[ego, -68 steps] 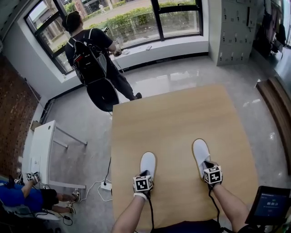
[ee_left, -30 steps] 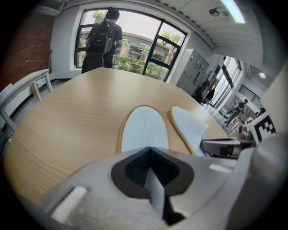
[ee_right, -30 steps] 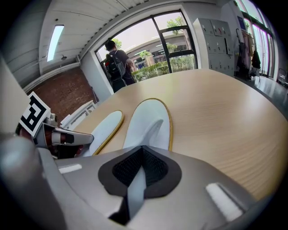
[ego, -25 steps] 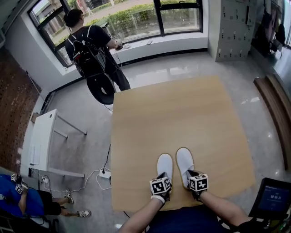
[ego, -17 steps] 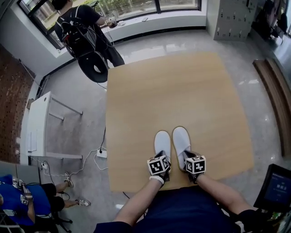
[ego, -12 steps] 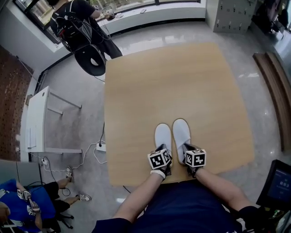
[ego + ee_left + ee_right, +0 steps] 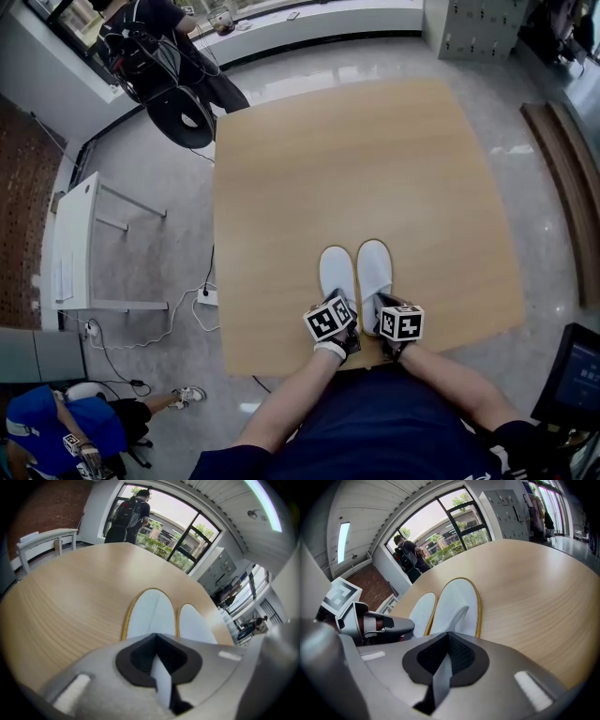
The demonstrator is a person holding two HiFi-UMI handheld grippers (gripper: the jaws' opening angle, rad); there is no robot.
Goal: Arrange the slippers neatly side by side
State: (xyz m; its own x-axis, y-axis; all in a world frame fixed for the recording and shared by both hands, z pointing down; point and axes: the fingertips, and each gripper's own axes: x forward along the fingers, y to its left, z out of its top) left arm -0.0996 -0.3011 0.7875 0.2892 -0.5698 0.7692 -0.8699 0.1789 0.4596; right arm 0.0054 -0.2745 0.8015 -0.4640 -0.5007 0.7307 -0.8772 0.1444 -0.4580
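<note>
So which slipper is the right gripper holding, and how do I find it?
Find the big wooden table; at its near edge lie two white slippers, side by side. It is the right slipper, pinched at the heel by the right gripper; the left gripper pinches the left slipper.

We wear dark navy clothing [image 7: 375,427], forearms bare, with a white cuff [image 7: 329,351] at the left wrist. Our left claw [image 7: 157,660] and right claw [image 7: 444,660] each show a pale grey shell, a black textured hollow at its middle and small white oblong marks on either side. The left cube [image 7: 326,321] and right cube [image 7: 401,323] carry black-and-white square markers.
</note>
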